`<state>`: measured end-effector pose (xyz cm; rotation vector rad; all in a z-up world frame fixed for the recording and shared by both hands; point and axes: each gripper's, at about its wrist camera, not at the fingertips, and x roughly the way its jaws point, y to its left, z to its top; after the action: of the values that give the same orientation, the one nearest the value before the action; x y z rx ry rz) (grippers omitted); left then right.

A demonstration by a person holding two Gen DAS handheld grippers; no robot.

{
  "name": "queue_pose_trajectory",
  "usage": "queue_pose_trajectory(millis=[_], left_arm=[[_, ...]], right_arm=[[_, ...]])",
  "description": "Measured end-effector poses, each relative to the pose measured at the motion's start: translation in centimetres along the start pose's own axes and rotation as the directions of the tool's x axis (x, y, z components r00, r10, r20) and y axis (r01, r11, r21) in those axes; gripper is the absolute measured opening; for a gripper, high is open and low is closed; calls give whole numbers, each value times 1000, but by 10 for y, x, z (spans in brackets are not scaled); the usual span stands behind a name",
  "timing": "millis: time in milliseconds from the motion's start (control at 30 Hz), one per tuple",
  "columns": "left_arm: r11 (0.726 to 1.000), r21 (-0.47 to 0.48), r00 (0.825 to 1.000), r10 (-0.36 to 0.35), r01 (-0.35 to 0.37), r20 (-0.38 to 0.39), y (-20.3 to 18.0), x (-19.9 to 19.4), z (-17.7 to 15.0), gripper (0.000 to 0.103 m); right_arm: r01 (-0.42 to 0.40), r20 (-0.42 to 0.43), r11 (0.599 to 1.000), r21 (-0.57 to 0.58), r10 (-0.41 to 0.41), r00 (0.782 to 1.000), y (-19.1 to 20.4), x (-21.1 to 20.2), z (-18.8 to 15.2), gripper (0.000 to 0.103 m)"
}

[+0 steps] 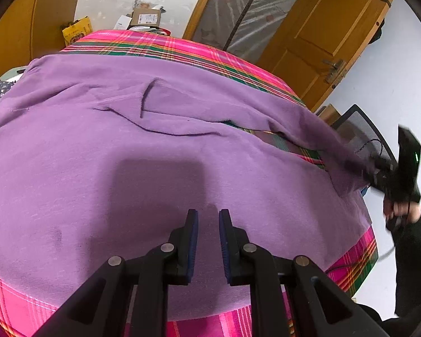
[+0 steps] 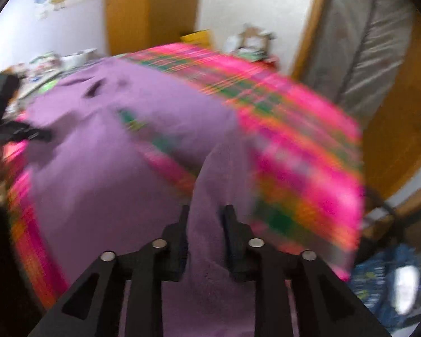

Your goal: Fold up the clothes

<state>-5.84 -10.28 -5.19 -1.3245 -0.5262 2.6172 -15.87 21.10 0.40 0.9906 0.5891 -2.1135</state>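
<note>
Left wrist view: the left claw (image 1: 207, 213) hovers with its jaws apart over the purple garment (image 1: 154, 146) spread on the plaid-covered tabletop (image 1: 353, 261). At the frame's right edge, the right claw (image 1: 379, 171) is blurred where it meets the sleeve.

Right wrist view: heavily smeared; a purple fold sits between the right claw's jaws, pinched.

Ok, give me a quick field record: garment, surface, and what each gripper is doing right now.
garment: purple top, spread mostly flat, a few creases
surface: pink plaid cloth under the garment
left gripper: jaws apart over the garment's near part, nothing between them
right gripper: a raised fold of the purple top between its fingers; view blurred, so pad contact unclear
sleeve: pulled out toward the right gripper in the left wrist view
background: wooden door, mesh chair back
</note>
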Motion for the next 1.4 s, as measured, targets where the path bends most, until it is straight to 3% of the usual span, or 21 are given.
queue_pose_trajectory(millis=[200, 267, 400, 500, 567, 600, 767, 867, 933, 1067, 1100, 1200, 1300, 1400], left_arm=[[1000, 8, 1000, -11, 11, -9, -5, 2, -1, 16], [1000, 9, 1000, -11, 11, -9, -4, 2, -1, 16], [1000, 2, 1000, -9, 9, -15, -2, 4, -1, 16], [1000, 2, 1000, -12, 12, -16, -2, 4, -2, 16], [1000, 2, 1000, -14, 14, -15, -1, 5, -2, 16], [1000, 1, 1000, -14, 14, -15, -1, 5, -2, 16], [1000, 1, 1000, -11, 11, -20, -1, 8, -1, 16], [1000, 4, 1000, -12, 12, -20, -2, 7, 0, 16], [1000, 7, 1000, -11, 11, -23, -3, 8, 0, 16], [1000, 19, 1000, -13, 13, -26, -6, 9, 1, 16], [1000, 23, 1000, -14, 14, -27, -8, 9, 1, 16], [999, 35, 999, -12, 13, -30, -10, 9, 2, 16], [999, 42, 999, -11, 12, -32, -13, 10, 3, 16], [999, 49, 999, -9, 11, -34, -16, 11, 4, 16]], right_arm=[[-225, -15, 974, 8, 225, 974, 45, 4, -23, 29], [-257, 28, 966, 29, 256, 966, 46, -6, -29, 29], [-201, 159, 947, 251, 164, 974, 3, -29, -39, 30], [-139, 170, 849, 509, 59, 984, -43, -27, -60, 31], [-92, 116, 783, 615, 26, 993, -62, -18, -73, 32], [-85, 100, 773, 629, 28, 995, -63, -14, -77, 32], [9, 77, 815, 579, -66, 995, -52, -18, -73, 32], [29, 121, 801, 598, -125, 985, -63, -28, -73, 34], [34, 78, 800, 598, -100, 992, -70, -21, -75, 48], [37, 15, 828, 560, -55, 998, -68, -2, -77, 48], [37, 19, 832, 553, -57, 998, -66, -2, -77, 46], [7, 44, 851, 525, -35, 998, -63, -1, -70, 6], [40, 42, 885, 464, -68, 997, -62, -4, -56, 5], [94, 76, 889, 448, -143, 987, -78, -20, -42, 5]])
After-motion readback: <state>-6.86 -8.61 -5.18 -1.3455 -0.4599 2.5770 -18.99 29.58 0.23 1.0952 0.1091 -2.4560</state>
